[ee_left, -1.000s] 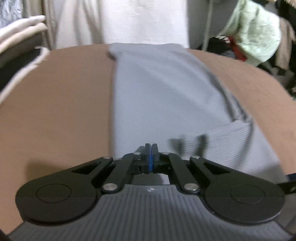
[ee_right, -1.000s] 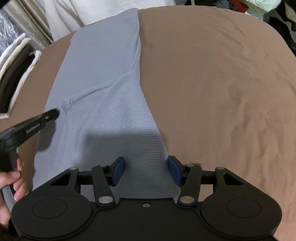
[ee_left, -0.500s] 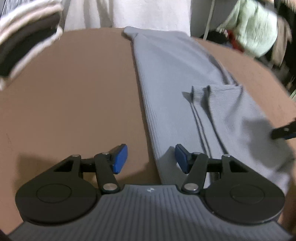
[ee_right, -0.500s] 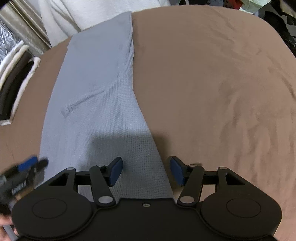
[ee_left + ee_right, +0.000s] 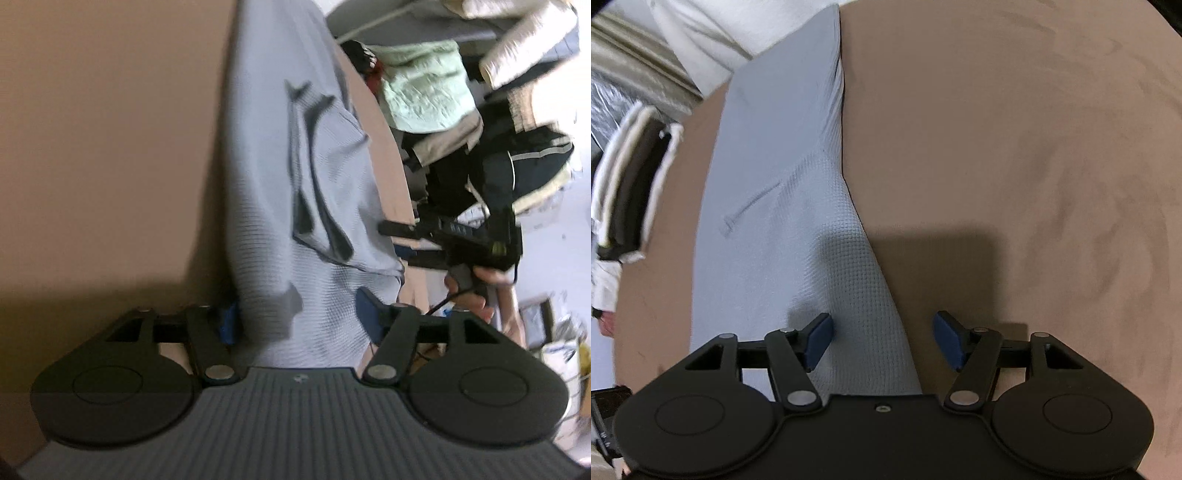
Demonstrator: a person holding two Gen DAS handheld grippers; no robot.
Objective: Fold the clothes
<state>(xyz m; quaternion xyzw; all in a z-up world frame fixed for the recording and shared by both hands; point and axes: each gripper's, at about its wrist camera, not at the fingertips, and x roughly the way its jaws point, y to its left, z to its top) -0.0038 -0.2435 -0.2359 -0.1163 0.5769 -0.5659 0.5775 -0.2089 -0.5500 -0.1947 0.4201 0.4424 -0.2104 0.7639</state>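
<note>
A: From the left wrist camera, what's there?

B: A grey waffle-knit garment [image 5: 258, 177], folded into a long strip, runs from six o'clock up to twelve on the brown, suede-like table cover [image 5: 103, 147]. A fold puckers into dark creases near the middle. The left gripper [image 5: 295, 317] is rolled over on its side; its jaws are opening, the near end of the strip between the blue pads [image 5: 365, 306], not pinched. At three o'clock a hand [image 5: 476, 284] holds the other black tool.

A: And the right wrist camera?

B: The same garment [image 5: 783, 192], its grid weave clear, slants from six up to eleven o'clock. The right gripper [image 5: 882, 339] tips steeply down; its jaws are opening, straddling the strip's right edge, pads free of it. At nine o'clock sits a stack of folded clothes [image 5: 631, 192], white and black.
</note>
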